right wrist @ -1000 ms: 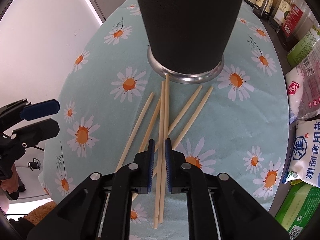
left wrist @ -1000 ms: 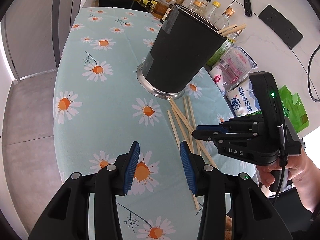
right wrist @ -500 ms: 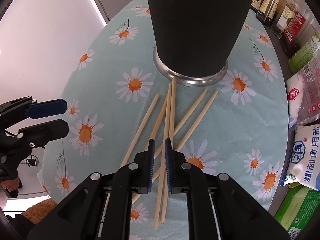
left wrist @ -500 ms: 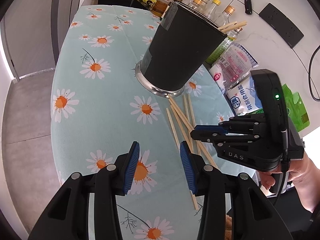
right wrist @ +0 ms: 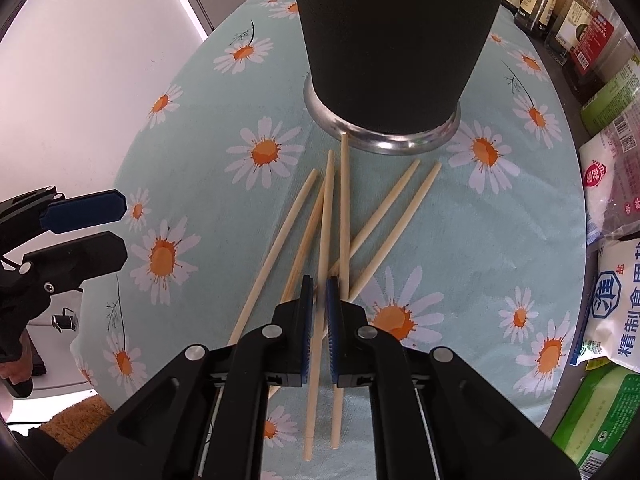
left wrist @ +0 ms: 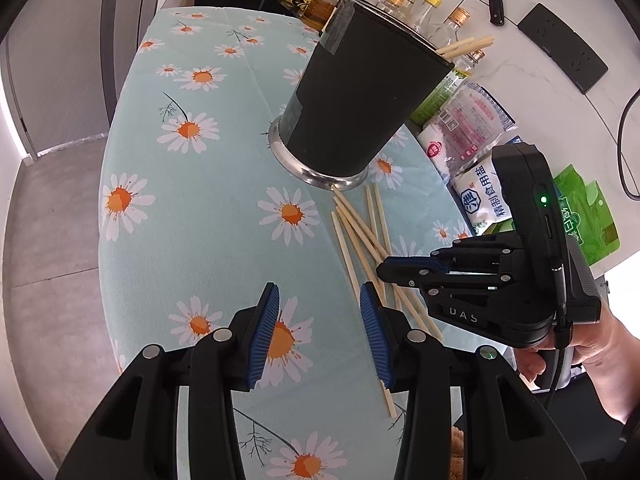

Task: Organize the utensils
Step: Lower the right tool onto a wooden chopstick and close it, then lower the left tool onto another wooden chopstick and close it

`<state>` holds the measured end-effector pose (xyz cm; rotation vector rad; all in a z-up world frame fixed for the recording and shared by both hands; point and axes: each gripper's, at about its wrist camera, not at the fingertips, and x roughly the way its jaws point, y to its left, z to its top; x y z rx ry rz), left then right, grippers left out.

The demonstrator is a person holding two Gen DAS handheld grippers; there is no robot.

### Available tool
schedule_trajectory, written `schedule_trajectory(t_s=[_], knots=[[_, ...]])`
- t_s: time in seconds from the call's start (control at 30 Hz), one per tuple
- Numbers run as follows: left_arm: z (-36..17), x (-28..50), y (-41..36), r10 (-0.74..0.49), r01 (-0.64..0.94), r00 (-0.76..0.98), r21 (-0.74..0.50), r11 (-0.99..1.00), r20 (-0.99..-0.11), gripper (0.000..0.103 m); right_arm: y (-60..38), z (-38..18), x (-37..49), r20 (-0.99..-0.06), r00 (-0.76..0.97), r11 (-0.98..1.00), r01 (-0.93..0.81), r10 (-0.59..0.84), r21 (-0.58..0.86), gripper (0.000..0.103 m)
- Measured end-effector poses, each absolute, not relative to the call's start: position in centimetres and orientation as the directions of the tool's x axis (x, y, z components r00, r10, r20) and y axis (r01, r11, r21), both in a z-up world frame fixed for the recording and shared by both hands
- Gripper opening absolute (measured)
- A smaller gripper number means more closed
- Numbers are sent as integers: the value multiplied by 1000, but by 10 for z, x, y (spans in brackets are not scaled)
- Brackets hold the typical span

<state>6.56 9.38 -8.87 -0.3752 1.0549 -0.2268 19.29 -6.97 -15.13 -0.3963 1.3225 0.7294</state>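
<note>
Edging closer, right tool [right wrist: 317, 300] pinches one pale wooden chopstick [right wrist: 322, 240] among loose sticks before tall black metal-rimmed holder [right wrist: 394, 40]; left tool [left wrist: 316, 332] gapes wide. Best lifted level, clear of neighbours.

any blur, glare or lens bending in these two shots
Left wrist view: sharp, strong fisheye curving the table edge, black vignette corners. Right wrist view: bright highlight on the black cup's metal base, slight blur on the chopstick between the right gripper's fingers.
</note>
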Motion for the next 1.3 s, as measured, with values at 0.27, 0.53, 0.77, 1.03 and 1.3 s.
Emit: schedule_trajectory(t_s=[0.27, 0.53, 0.77, 1.03, 1.3], knots=[[-89, 69, 91, -360, 6, 467, -404, 915, -807, 41, -75, -142, 192, -959, 61, 722, -672, 278, 167, 6], [-98, 80, 71, -355, 11, 385, -380, 925, -852, 41, -107, -121, 201, -921, 22, 740, -604, 388, 297, 6], [-106, 95, 49, -286, -27, 323, -311, 950, -902, 41, -136, -100, 205, -863, 8, 715, -564, 505, 413, 6], [-124, 112, 18, -140, -64, 200, -155, 986, -970, 39, -170, -80, 213, -783, 30, 654, -570, 621, 497, 6], [-133, 123, 6, -33, -114, 145, -50, 992, -989, 30, -194, -73, 212, -731, 9, 595, -587, 682, 549, 6]])
